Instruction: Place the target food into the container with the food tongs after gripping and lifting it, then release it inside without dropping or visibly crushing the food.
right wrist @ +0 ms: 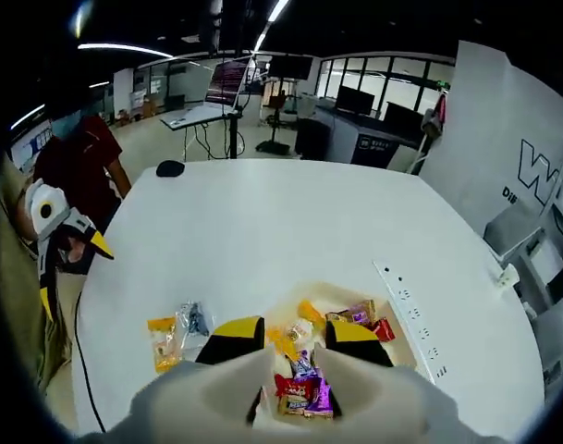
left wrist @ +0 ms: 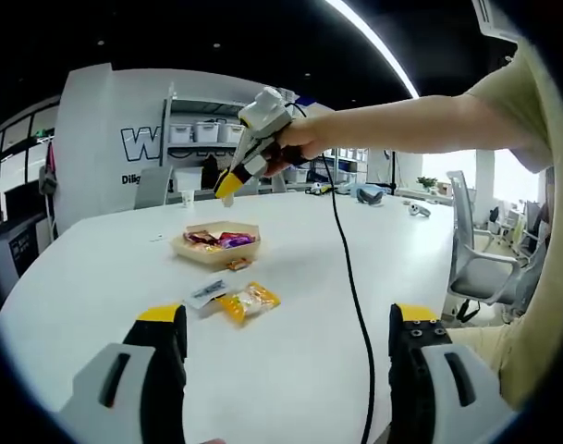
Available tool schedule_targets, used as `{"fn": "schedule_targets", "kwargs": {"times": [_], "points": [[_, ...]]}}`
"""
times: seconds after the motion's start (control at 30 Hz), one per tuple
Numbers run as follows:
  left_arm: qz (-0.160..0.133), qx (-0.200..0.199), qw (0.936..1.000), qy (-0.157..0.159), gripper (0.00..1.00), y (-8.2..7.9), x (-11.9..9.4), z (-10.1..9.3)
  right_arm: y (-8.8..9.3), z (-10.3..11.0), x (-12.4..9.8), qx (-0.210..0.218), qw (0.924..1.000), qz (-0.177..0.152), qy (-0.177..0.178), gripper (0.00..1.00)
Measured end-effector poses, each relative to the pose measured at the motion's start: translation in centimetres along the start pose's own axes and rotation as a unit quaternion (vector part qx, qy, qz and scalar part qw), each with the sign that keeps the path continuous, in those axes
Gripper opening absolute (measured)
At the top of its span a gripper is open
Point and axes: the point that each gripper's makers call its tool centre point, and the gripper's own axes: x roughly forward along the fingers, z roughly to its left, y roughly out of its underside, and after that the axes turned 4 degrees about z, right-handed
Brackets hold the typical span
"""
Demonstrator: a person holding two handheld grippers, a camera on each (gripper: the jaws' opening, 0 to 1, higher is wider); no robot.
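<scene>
White table (left wrist: 383,277): right tongs (right wrist: 295,344) hover apart over the snack-filled container (right wrist: 406,350).

Two opposed viewpoints over one round white table

The left gripper view is taken low and level from the near edge of the round white table (left wrist: 290,370), faced across it toward the shallow tan wooden tray of wrapped snacks (left wrist: 181,245), which is seen well off. The right gripper view is held high, just above that tray (right wrist: 403,344), and is tilted steeply down. The table, the tray and the orange-wrapped snack packet (left wrist: 249,302) (right wrist: 162,340) beside it are shared by both views.
</scene>
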Motion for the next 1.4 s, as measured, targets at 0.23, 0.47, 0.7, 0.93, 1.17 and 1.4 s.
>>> {"fn": "schedule_targets", "kwargs": {"times": [0.23,0.47,0.7,0.93,1.17,1.4], "points": [[-0.001,0.001,1.0,0.002,0.89,-0.1,0.0,-0.2,0.3,1.9,-0.1,-0.012,0.9996,-0.001,-0.027,0.22],[-0.002,0.0,1.0,0.002,0.89,-0.1,0.0,-0.3,0.5,4.0,-0.2,-0.028,0.9977,-0.008,-0.062,0.22],[-0.003,0.001,1.0,0.003,0.89,-0.2,0.1,-0.4,0.5,6.7,-0.1,-0.05,0.9937,-0.017,-0.099,0.23],[-0.002,0.001,1.0,0.003,0.89,-0.1,0.1,-0.4,0.6,9.3,0.0,-0.065,0.9892,-0.026,-0.129,0.23],[-0.003,0.001,1.0,0.004,0.89,-0.1,0.1,-0.5,0.6,11.6,0.2,-0.087,0.9836,-0.039,-0.153,0.23],[-0.002,-0.001,1.0,0.004,0.89,0.1,0.2,-0.5,0.6,13.0,0.6,-0.097,0.9805,-0.049,-0.164,0.23]]}}
